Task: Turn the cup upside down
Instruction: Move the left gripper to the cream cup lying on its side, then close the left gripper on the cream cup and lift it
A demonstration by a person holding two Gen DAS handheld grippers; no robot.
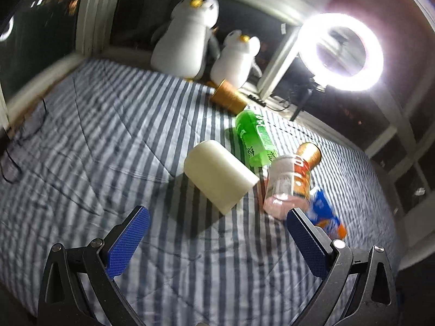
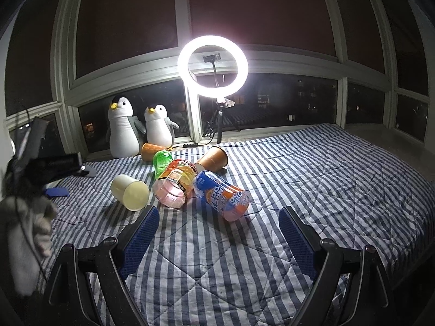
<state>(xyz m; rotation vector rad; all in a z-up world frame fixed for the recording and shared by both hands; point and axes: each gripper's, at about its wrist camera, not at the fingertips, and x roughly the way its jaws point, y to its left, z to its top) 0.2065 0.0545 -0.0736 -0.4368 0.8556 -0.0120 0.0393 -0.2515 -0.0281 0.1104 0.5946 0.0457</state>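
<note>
Right gripper (image 2: 218, 221) hangs over the blue-and-white striped quilt (image 2: 312, 179), blue-padded fingers (image 2: 141, 233) spread wide, nothing between them. Just beyond lies a cluster on its side: cream plastic cup (image 2: 130, 192) at left, open mouth facing near; clear orange-labelled bottle (image 2: 175, 187) beside it; blue-labelled bottle (image 2: 221, 195) to the right. Far back, a glowing ring light (image 2: 213, 65) and two plush penguins (image 2: 123, 127).

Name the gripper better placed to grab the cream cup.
Left. The left gripper is open with the cream cup just ahead between its fingers; the right gripper faces the bottles instead.
</note>
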